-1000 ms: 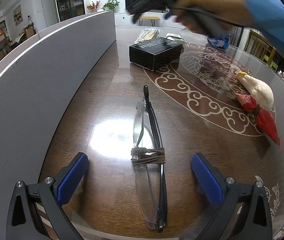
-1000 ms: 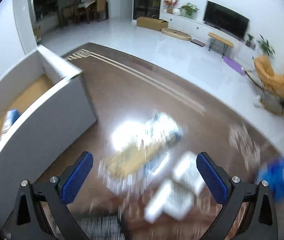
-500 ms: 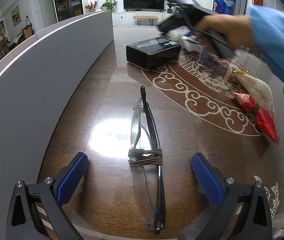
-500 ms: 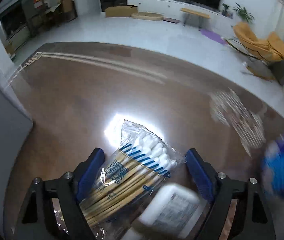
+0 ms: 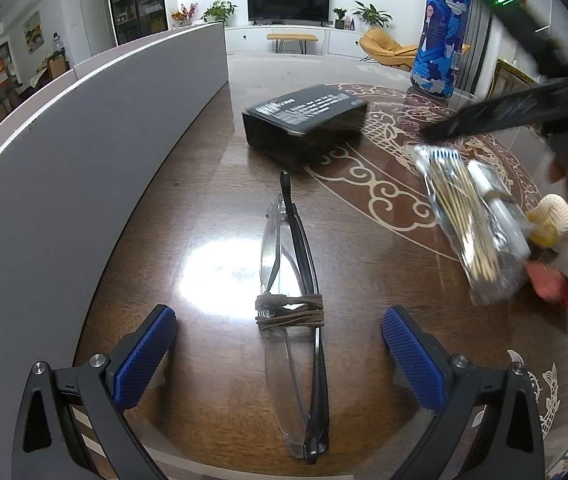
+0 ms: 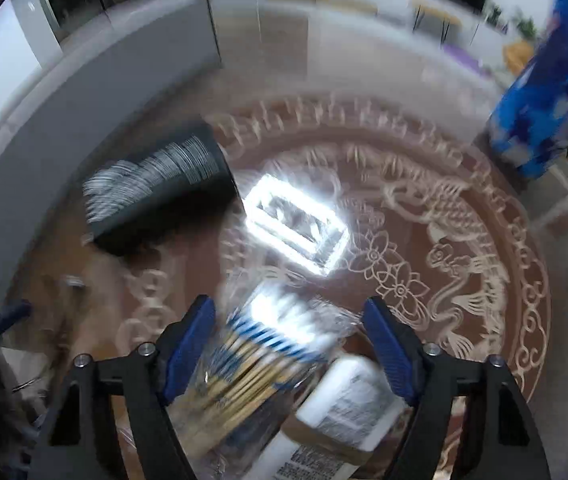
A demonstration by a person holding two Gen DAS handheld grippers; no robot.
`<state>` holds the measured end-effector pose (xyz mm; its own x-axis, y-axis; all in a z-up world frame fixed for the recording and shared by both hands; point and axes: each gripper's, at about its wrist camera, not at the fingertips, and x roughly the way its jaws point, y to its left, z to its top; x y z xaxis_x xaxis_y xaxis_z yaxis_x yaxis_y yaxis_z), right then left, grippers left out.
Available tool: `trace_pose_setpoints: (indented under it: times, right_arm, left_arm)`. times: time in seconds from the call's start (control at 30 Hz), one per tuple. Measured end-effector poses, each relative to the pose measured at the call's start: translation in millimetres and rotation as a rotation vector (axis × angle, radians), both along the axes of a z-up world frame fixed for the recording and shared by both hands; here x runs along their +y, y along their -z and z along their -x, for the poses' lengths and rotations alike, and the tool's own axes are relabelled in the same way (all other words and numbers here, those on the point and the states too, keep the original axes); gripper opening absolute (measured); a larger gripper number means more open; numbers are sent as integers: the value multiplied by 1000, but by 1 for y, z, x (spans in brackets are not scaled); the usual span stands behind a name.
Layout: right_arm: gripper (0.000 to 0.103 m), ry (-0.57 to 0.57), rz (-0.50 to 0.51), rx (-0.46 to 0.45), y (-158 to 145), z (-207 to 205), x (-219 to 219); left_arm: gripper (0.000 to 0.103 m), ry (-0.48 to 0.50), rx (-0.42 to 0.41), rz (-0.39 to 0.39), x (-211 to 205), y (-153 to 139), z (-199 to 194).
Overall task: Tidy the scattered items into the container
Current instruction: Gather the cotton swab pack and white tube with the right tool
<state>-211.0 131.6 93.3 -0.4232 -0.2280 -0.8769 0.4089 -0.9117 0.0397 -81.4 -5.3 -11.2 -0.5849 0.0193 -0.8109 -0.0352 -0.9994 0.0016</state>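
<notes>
1. Right wrist view: the right gripper (image 6: 288,344) has just been narrowing its jaws, and the bag of cotton swabs (image 6: 252,364) plus a white bottle (image 6: 344,396) sit gripped between them, lifted above the tabletop (image 6: 484,320).
2. Left gripper (image 5: 280,352) rests with jaws wide, straddling the folded glasses (image 5: 296,320), whose long axis runs straight away from it.
3. Grey container (image 5: 84,168) wall lines the tabletop's left edge, nearer the left hand.
4. Only the left view shows the glasses; both show the black box (image 5: 304,120).
</notes>
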Motion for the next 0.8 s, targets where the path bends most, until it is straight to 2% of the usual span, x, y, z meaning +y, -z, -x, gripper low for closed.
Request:
trace_pose_setpoints:
  times: [0.1, 0.2, 0.3, 0.4, 0.5, 0.63, 0.8]
  right_arm:
    - [83, 103, 97, 85, -30, -32, 34]
    - [85, 139, 131, 104, -43, -81, 70]
    - [85, 85, 148, 95, -44, -130, 98]
    - [85, -11, 201, 64, -40, -188, 103]
    - [85, -96, 191, 5, -11, -223, 94]
    - [85, -130, 123, -14, 24, -225, 79]
    - [86, -22, 10, 51, 44, -182, 72]
  left_arm:
    - [103, 2, 4, 0, 0, 0, -2]
    - [103, 6, 7, 0, -1, 0, -2]
    - [103, 10, 9, 0, -1, 0, -4]
    - [103, 14, 11, 1, 0, 1, -7]
    - [103, 18, 14, 2, 1, 0, -9]
    - [103, 17, 31, 21, 2, -1, -12]
    - [103, 22, 31, 30, 3, -2, -12]
